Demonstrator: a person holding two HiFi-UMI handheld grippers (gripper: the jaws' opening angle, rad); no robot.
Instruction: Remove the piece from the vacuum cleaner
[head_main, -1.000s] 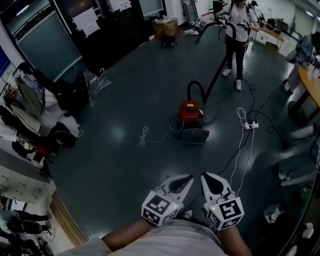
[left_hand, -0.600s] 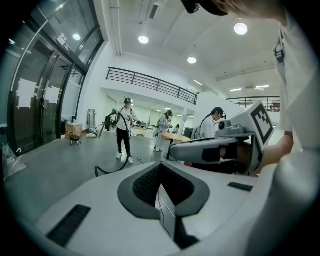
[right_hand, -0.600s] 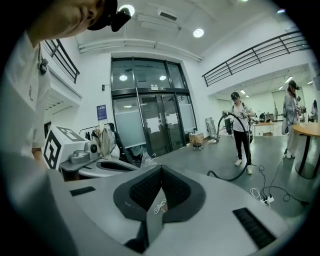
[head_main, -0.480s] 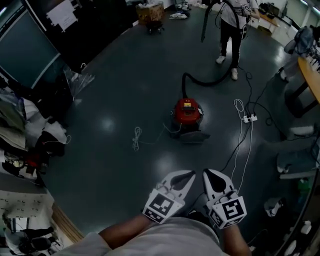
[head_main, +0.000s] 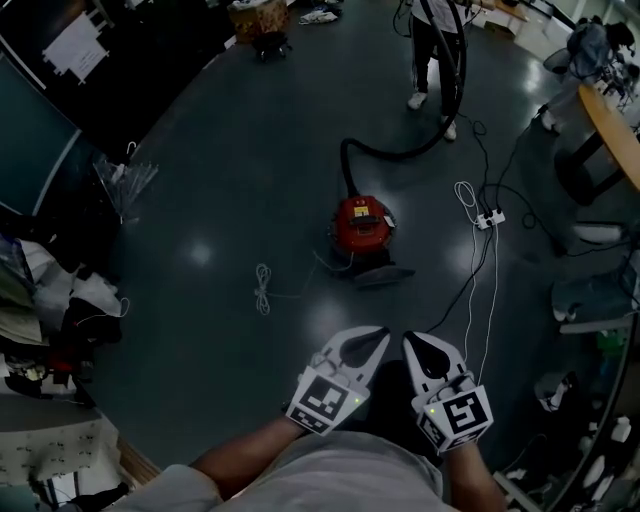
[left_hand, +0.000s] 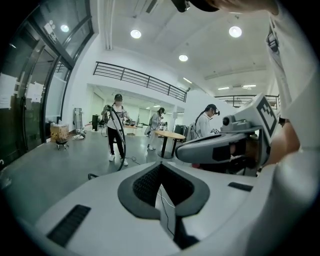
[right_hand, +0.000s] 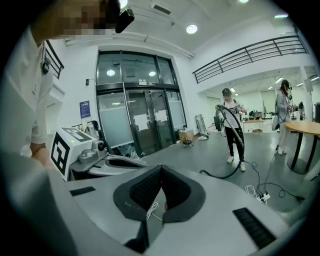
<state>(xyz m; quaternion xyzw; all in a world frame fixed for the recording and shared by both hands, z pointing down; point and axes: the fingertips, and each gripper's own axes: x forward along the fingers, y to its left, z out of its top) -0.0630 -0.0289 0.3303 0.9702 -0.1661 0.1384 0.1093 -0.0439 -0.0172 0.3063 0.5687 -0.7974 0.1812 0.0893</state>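
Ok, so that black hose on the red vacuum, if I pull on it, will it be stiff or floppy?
Probably floppy: the hose lies in a loose curve on the floor. Pulling may drag the vacuum along, since it is a small canister on smooth floor. A person holds its far end, so expect some resistance.

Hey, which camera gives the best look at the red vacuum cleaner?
The head view: the vacuum cleaner is in full sight, its hose curving off to a person. Both gripper views show only the hose; their own shut jaws block the body.
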